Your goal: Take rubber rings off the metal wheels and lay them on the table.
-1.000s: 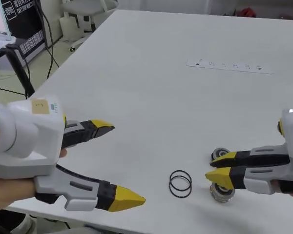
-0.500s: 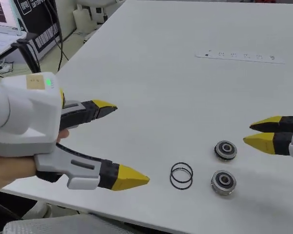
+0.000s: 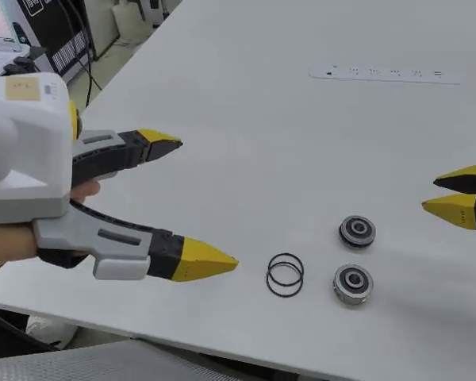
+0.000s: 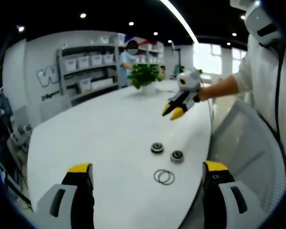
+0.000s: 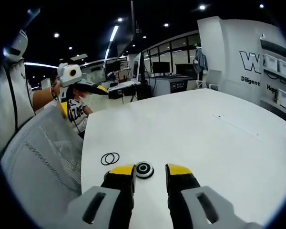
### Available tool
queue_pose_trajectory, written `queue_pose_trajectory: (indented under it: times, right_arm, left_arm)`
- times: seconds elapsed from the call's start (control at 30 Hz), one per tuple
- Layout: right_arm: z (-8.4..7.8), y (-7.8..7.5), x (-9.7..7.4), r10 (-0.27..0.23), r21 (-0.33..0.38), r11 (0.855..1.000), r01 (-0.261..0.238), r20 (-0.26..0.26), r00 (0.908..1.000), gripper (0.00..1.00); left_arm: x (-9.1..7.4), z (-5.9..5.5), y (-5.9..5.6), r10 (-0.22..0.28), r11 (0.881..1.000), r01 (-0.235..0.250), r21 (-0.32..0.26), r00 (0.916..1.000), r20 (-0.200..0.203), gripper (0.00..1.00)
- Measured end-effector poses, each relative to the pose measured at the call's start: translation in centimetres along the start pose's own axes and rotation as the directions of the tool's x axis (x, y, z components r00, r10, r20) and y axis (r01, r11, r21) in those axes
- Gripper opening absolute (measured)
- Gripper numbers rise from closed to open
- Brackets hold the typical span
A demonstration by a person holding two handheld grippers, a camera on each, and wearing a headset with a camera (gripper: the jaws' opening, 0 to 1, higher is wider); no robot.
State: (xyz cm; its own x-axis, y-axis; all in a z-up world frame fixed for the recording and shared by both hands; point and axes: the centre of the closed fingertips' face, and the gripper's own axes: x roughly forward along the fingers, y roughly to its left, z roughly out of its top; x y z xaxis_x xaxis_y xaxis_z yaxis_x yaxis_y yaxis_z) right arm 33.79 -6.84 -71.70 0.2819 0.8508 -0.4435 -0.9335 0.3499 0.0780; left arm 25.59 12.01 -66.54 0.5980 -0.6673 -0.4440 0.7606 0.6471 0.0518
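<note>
Two thin black rubber rings [image 3: 285,275] lie overlapping on the white table [image 3: 246,119], and they show again as the rings [image 4: 164,177] and the rings [image 5: 110,158]. Right of them sit two metal wheels, one wheel [image 3: 357,232] farther and one wheel [image 3: 353,283] nearer. My left gripper [image 3: 194,202] hovers left of the rings, jaws spread wide and empty. My right gripper [image 3: 434,194] floats at the right edge, above and right of the wheels, jaws a narrow gap apart with nothing between them. One wheel [image 5: 144,170] lies just past its tips.
A white power strip [image 3: 385,75] lies far back on the table. The table's near edge runs just below the rings. A mesh chair back [image 5: 38,157] stands beside the table. A potted plant [image 4: 145,74] sits at the far end.
My right gripper has drawn back from the wheels, up and to the right, leaving both on the table. The left gripper stays wide open. The head camera has shifted.
</note>
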Motion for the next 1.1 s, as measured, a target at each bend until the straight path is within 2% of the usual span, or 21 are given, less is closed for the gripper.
queue_pose_trajectory:
  times: [0.2, 0.27, 0.5, 0.6, 0.87, 0.97, 1.1]
  right_arm:
    - [-0.5, -0.3, -0.8, -0.012, 0.017, 1.000, 0.012, 0.006, 0.9999, 0.22]
    - [-0.8, -0.5, -1.1, -0.017, 0.027, 1.000, 0.017, 0.005, 0.9998, 0.23]
    - [-1.9, -1.0, -2.3, -0.047, 0.048, 0.998, 0.047, -0.003, 0.9989, 0.24]
    - [-2.2, -1.0, -2.6, -0.048, 0.061, 0.997, 0.048, -0.003, 0.9988, 0.24]
    - [-3.3, -1.1, -3.1, -0.063, 0.086, 0.994, 0.064, -0.014, 0.9979, 0.24]
    - [-3.5, -0.9, -2.8, -0.062, 0.097, 0.993, 0.063, -0.012, 0.9980, 0.24]
    - [-3.9, -0.4, -2.1, -0.045, 0.096, 0.994, 0.047, -0.021, 0.9988, 0.25]
  left_arm:
    - [0.7, 0.9, 0.2, -0.016, 1.000, 0.016, 0.024, 0.9999, -0.004, 0.96]
    - [1.0, 1.8, 0.0, -0.039, 0.999, 0.039, 0.013, 0.9988, 0.028, 0.96]
    - [2.3, 3.8, 0.9, -0.060, 0.997, 0.057, 0.057, 0.9972, 0.045, 0.96]
    - [3.0, 4.4, 0.9, -0.082, 0.994, 0.079, 0.070, 0.9953, 0.051, 0.95]
    - [5.4, 5.2, 0.3, -0.141, 0.985, 0.135, 0.107, 0.9884, 0.055, 0.93]
    - [6.2, 4.9, -0.1, -0.172, 0.978, 0.166, 0.129, 0.9843, 0.038, 0.92]
    - [7.4, 5.0, -0.3, -0.198, 0.973, 0.191, 0.132, 0.9791, 0.044, 0.89]
